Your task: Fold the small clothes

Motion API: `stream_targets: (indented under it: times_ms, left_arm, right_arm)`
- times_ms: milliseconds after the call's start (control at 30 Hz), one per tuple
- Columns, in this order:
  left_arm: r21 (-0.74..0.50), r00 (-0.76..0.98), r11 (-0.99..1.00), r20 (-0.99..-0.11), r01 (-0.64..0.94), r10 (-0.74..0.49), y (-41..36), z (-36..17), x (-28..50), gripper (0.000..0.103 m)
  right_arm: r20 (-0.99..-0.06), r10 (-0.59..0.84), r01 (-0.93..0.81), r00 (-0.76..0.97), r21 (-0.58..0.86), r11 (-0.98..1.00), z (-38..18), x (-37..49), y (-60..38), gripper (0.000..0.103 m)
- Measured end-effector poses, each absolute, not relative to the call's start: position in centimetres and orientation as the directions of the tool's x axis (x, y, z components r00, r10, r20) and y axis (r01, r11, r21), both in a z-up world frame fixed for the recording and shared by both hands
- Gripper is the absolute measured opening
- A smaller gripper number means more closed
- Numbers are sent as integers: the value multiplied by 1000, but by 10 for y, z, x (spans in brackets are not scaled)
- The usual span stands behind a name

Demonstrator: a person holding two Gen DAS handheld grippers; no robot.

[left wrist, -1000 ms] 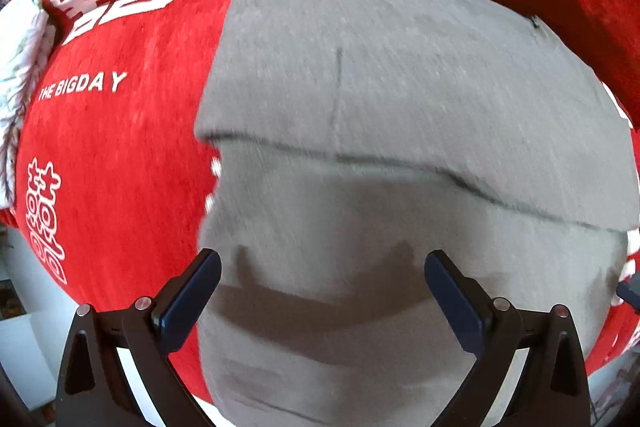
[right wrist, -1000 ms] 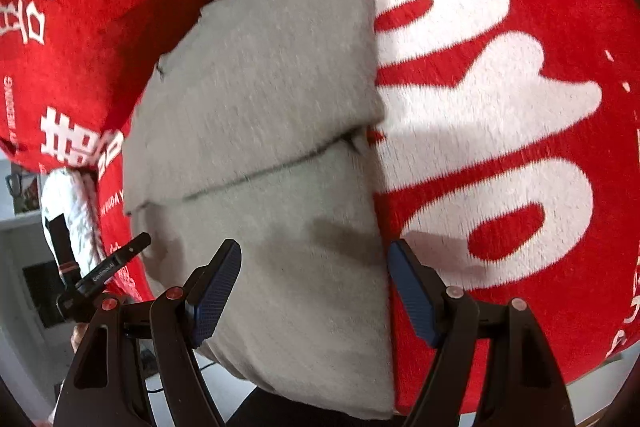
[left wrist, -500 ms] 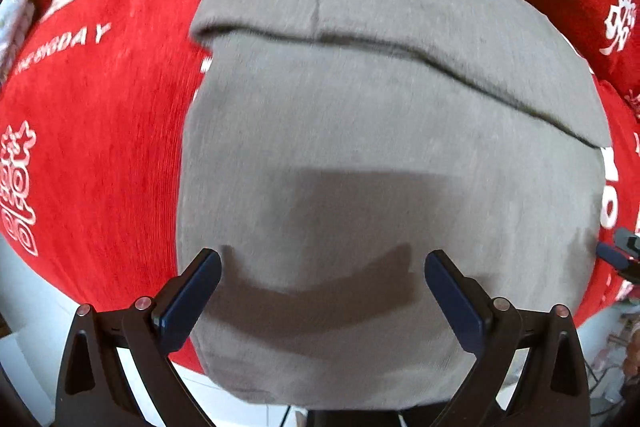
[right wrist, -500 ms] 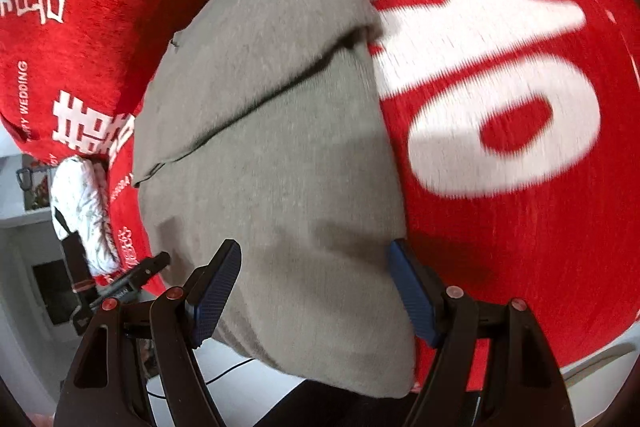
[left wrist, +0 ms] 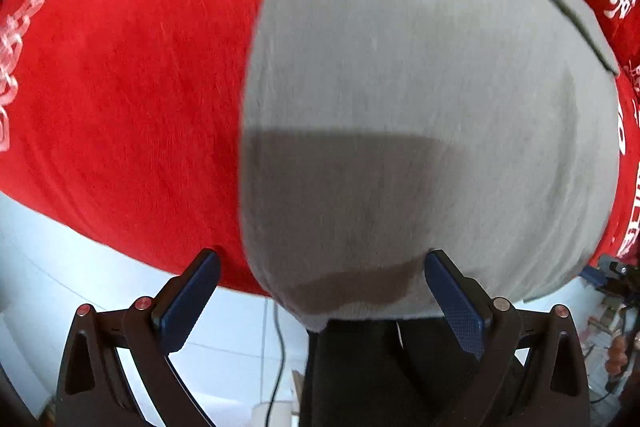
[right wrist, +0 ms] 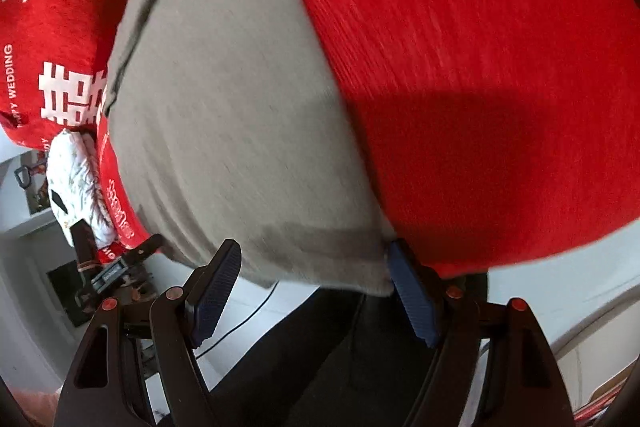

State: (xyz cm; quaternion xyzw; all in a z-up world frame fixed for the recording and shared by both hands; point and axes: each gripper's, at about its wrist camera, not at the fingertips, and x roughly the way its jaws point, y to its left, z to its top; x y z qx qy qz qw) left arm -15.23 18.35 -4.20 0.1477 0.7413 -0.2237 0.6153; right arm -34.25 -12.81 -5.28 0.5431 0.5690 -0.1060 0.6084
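Observation:
A grey garment lies flat on the red printed cloth, its far part folded over with a fold edge at the top right. Its near hem hangs over the table's front edge. My left gripper is open, its fingers to either side of the hem's left corner. In the right wrist view the same garment fills the left half. My right gripper is open, straddling the hem's right corner, with its right pad close to the corner. Neither gripper holds cloth.
The red cloth with white lettering covers the table. A white crumpled garment lies at the far left edge. The other gripper's tip shows below it. Pale floor and a dark shape lie under the table's front edge.
Both grippers have drawn back toward the table's near edge and dropped low. The garment's hem now sits between their fingers, and the folded far part has slid to the top of both views.

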Motion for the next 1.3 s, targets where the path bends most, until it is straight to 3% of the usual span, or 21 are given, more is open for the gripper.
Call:
stream_targets:
  times_ms: [233, 267, 333, 367, 400, 433, 467, 600, 800, 967, 1167, 1300]
  left_arm:
    - [-180, -211, 844, -974, 505, -82, 185, -50, -164, 101]
    - [-181, -207, 844, -975, 505, -85, 187, -48, -164, 94]
    - [-186, -204, 840, -975, 510, -92, 188, -42, -168, 81]
    - [-190, -203, 837, -974, 514, -96, 182, -31, -179, 68]
    - [-200, -205, 829, -973, 523, -106, 183, -26, -179, 52]
    - [-219, -214, 820, -969, 529, -120, 184, -23, -179, 41]
    - [-261, -245, 810, -958, 525, -150, 184, -19, -176, 16]
    - [-418, -321, 777, -901, 471, -290, 186, 6, -160, 15]
    - [-492, -251, 761, -870, 422, -423, 165, 56, -110, 15]
    - [-458, -149, 778, -886, 429, -439, 114, 65, -55, 15]
    - [-317, -42, 846, -942, 429, -332, 75, 46, 0, 15]
    - [-264, -37, 870, -961, 416, -274, 57, 42, 6, 16]
  right_arm:
    - [-785, 523, 738, 333, 562, 373, -72, -339, -103, 80]
    - [-778, 528, 740, 340, 568, 360, -72, -339, -101, 76]
    - [-763, 537, 747, 360, 581, 324, -74, -341, -99, 49]
    - [-756, 536, 750, 375, 588, 305, -74, -342, -100, 24]
    - [-730, 543, 742, 415, 617, 261, -73, -343, -101, 16]
    - [-707, 549, 731, 445, 641, 233, -71, -345, -104, 16]
    - [-689, 552, 718, 469, 662, 217, -67, -344, -104, 16]
    - [-571, 562, 610, 598, 779, 143, -36, -326, -108, 16]
    - [-424, 513, 451, 746, 889, 79, 4, -267, -150, 15]
    - [-407, 446, 430, 797, 901, 52, 4, -211, -202, 15]
    - [-508, 401, 543, 763, 839, 30, -18, -166, -264, 18]
    - [-489, 378, 544, 786, 837, -49, -28, -163, -290, 19]
